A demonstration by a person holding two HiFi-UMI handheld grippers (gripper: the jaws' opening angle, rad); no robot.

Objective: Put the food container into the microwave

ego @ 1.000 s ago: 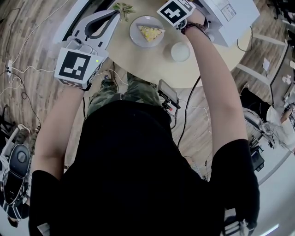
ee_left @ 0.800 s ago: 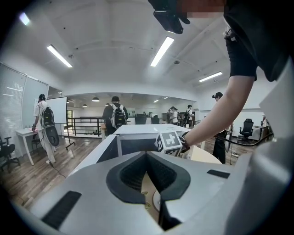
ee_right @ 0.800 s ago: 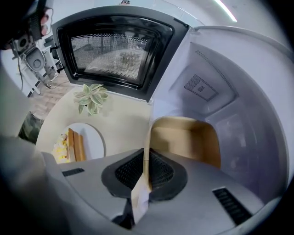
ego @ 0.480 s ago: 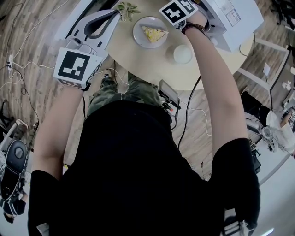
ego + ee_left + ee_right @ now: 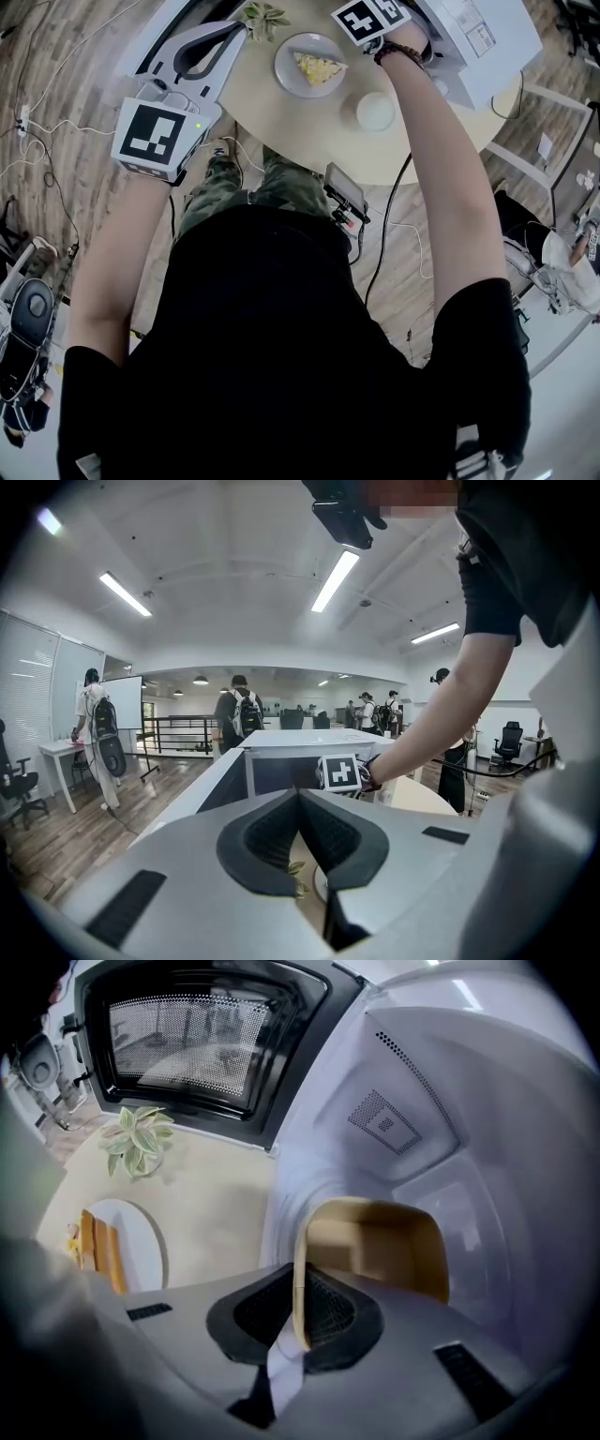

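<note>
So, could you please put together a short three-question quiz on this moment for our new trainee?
1. True or false: the right hand-held gripper is clamped on the wall of the tan open-topped food container.
2. Where is that container? A) on the round beige table; B) inside the open cavity of the white microwave; C) on the white round plate.
3. Fill in: the jaws of the left hand-held gripper are ____, with nothing between them.
Key: 1 true; 2 B; 3 together.
</note>
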